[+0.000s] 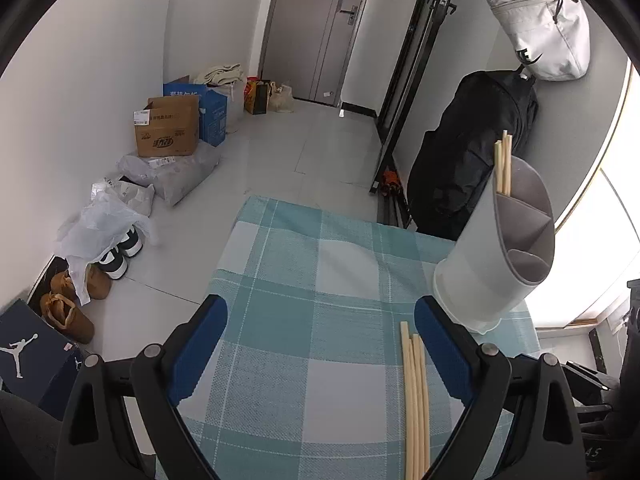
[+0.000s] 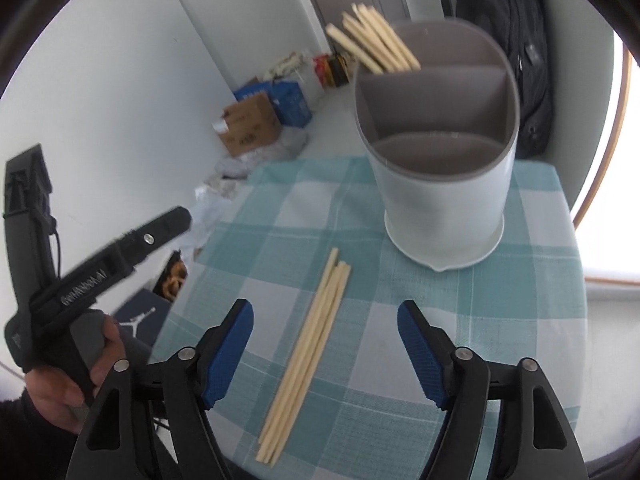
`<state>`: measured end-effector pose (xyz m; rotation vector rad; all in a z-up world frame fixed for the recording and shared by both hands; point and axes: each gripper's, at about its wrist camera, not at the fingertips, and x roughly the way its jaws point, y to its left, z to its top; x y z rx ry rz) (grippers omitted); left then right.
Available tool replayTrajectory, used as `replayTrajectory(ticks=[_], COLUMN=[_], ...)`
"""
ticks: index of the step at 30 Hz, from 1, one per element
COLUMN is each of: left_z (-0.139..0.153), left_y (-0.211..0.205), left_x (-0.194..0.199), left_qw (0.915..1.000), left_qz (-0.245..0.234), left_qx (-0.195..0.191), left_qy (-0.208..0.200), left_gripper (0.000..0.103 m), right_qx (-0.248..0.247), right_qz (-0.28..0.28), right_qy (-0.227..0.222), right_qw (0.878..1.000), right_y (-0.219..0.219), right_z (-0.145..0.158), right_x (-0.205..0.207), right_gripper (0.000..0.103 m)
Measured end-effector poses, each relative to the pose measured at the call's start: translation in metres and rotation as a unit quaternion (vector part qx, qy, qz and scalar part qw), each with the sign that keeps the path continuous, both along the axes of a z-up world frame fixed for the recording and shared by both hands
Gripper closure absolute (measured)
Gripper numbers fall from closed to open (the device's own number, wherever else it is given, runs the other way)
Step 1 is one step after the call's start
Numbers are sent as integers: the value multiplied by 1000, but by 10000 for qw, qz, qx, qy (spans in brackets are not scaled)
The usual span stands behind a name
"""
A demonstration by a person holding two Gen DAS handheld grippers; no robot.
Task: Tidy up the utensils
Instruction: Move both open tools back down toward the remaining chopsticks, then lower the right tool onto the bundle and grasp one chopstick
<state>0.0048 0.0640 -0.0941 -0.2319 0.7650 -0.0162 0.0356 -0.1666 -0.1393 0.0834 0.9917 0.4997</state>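
Left hand-held gripper point(image 1: 320, 344) is wide open, its two blue-padded fingers point(image 1: 200, 344) spread far apart with nothing between them, pointing forward and down. Right hand-held gripper point(image 2: 325, 344) is the same story: blue pads point(image 2: 230, 350) spread wide, nothing clamped. From the right wrist view you catch the left tool side-on, out at the left edge, angled upward, with the person's left hand point(image 2: 80, 380) wrapped round its grey handle, bare fingers curled tight and a dark sleeve at the wrist.
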Motion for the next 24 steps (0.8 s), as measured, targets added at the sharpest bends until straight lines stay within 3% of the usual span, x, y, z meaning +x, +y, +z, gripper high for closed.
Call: replayTrajectory(ticks=[1, 6, 12, 24], left_z=[-3, -19, -23, -28], left_y=[0, 13, 20, 36], left_x=[3, 14, 18, 26], left_qw=[10000, 9988, 9976, 9944], left_qz=[19, 125, 281, 439], left_qx=[24, -173, -278, -585], left_qy=[34, 433, 570, 762], left_gripper=[11, 11, 11, 11], right_qx=[-30, -272, -956, -1647], right_qz=[36, 28, -73, -195], right_qy=[83, 391, 563, 669], right_qw=[10000, 9989, 9938, 9839], right_y=[3, 18, 33, 52], right_z=[-3, -21, -37, -45], right_x=[3, 25, 43, 63], right_gripper=[46, 48, 71, 77])
